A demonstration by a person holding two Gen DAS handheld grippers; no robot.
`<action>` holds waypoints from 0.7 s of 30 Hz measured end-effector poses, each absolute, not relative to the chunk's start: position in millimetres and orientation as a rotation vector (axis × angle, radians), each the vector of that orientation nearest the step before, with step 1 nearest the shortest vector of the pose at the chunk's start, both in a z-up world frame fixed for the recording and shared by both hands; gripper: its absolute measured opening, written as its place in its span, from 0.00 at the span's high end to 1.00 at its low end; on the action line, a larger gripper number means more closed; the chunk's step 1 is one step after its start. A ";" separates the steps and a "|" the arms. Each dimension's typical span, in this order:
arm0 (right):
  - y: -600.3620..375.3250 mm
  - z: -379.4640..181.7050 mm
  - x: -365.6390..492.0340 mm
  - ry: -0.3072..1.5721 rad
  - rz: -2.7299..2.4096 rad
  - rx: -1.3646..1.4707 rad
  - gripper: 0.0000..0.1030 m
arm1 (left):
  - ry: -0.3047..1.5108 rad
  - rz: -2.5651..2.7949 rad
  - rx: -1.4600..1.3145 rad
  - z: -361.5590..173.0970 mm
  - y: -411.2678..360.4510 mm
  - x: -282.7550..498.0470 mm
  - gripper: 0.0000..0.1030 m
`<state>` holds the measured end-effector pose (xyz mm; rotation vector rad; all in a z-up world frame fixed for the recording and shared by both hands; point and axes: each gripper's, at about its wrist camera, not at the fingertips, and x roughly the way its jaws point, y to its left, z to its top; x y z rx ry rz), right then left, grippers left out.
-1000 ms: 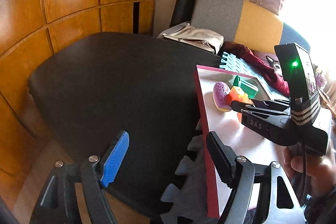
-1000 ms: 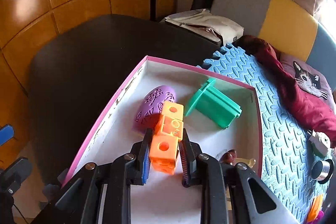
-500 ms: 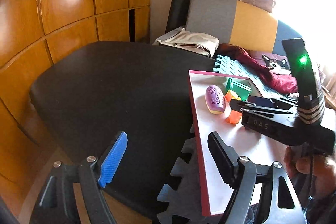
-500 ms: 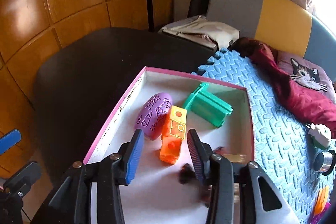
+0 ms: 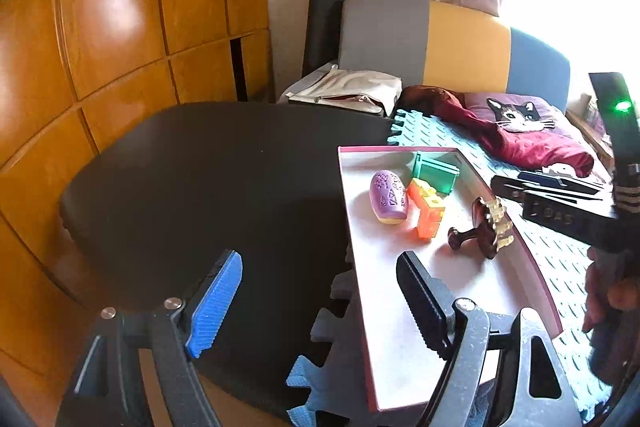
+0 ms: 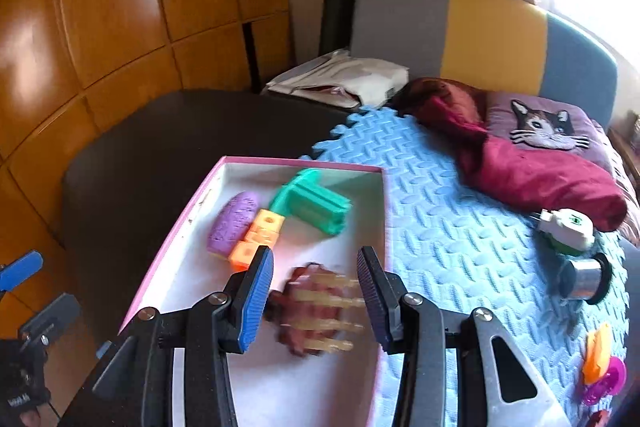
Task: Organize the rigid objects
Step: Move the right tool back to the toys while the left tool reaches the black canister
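Note:
A white box with a pink rim [image 6: 172,247] lies on the blue foam mat. Inside it are a purple oval [image 6: 234,223], an orange block stick [image 6: 256,239], a green piece [image 6: 316,201] and a brown brush with pale bristles [image 6: 316,307]. My right gripper [image 6: 315,259] hangs open above the box; the blurred brush shows below and between its fingers, untouched. In the left wrist view the box rim [image 5: 352,267], the purple oval [image 5: 388,197], the orange stick [image 5: 428,209] and the brush [image 5: 486,227] show, with the right gripper [image 5: 516,183] at the right. My left gripper [image 5: 320,263] is open and empty over the box's left edge.
On the foam mat [image 6: 460,247] right of the box lie a white-green tape measure [image 6: 564,227], a metal cylinder [image 6: 588,279] and an orange-magenta toy [image 6: 600,363]. A red cloth [image 6: 520,171] and cat cushion [image 6: 548,127] lie behind. A black surface [image 5: 200,187] spreads left, below wooden cupboards [image 5: 100,27].
My right gripper opened, let go of the orange block stick and drew back and up; the brush now shows beneath it. The left gripper pulled back a little.

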<state>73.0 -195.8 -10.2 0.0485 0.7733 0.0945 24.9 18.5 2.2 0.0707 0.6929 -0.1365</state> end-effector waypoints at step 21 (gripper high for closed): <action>-366.5 3.3 14.6 0.736 -0.232 0.065 0.58 | 0.650 -0.311 0.238 14.9 -65.3 10.7 0.22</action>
